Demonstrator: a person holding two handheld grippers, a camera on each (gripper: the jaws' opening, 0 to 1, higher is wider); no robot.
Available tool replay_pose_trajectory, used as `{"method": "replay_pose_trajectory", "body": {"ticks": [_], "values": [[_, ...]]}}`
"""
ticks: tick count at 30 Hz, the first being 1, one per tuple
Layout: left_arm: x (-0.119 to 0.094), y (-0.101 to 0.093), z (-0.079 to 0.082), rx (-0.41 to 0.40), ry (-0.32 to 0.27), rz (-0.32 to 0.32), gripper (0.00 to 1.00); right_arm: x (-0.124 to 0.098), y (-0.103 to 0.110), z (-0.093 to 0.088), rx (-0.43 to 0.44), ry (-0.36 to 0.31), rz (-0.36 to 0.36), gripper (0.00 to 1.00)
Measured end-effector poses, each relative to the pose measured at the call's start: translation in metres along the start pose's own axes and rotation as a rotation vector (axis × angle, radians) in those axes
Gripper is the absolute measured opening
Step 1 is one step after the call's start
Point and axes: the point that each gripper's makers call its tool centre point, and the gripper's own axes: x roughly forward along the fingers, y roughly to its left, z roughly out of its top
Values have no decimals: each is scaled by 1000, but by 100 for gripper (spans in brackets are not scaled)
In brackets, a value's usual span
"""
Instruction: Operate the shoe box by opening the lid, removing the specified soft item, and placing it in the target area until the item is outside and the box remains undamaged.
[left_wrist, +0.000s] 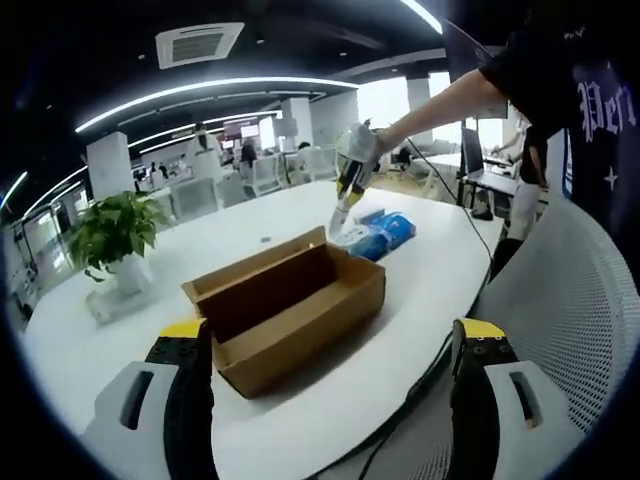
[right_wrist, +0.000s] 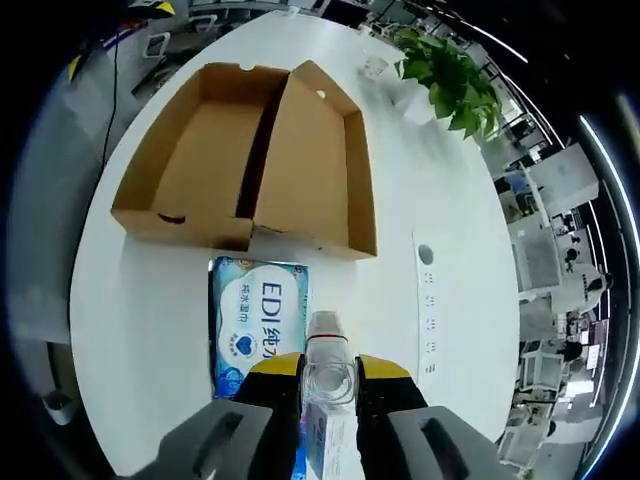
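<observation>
The brown cardboard shoe box (left_wrist: 290, 310) lies open on the white table (left_wrist: 90, 340), and both halves look empty. My left gripper (left_wrist: 332, 330) hangs open in front of it, jaws wide apart with nothing between them. Beyond the box, a person's hand holds my right gripper (left_wrist: 348, 190) above a blue packet of wet wipes (left_wrist: 385, 235). In the right gripper view the packet (right_wrist: 258, 320) lies flat beside the box (right_wrist: 250, 150). My right gripper (right_wrist: 330, 366) is shut on a small clear bottle (right_wrist: 327, 350) with a white cap.
A potted plant (left_wrist: 115, 235) stands on the table left of the box, and also shows as the plant (right_wrist: 450, 85). A black cable (left_wrist: 420, 390) runs along the near table edge. A white mesh chair (left_wrist: 570, 300) is at the right. A socket strip (right_wrist: 428, 310) is set into the tabletop.
</observation>
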Motion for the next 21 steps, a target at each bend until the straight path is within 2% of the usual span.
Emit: {"method": "replay_pose_trajectory", "body": {"ticks": [9, 21], "values": [[-1, 6, -1, 0, 7, 27, 99, 23, -1, -8, -17, 34, 26, 15], [0, 9, -3, 1, 19, 40, 98, 34, 0, -14, -41, 56, 37, 15]]}}
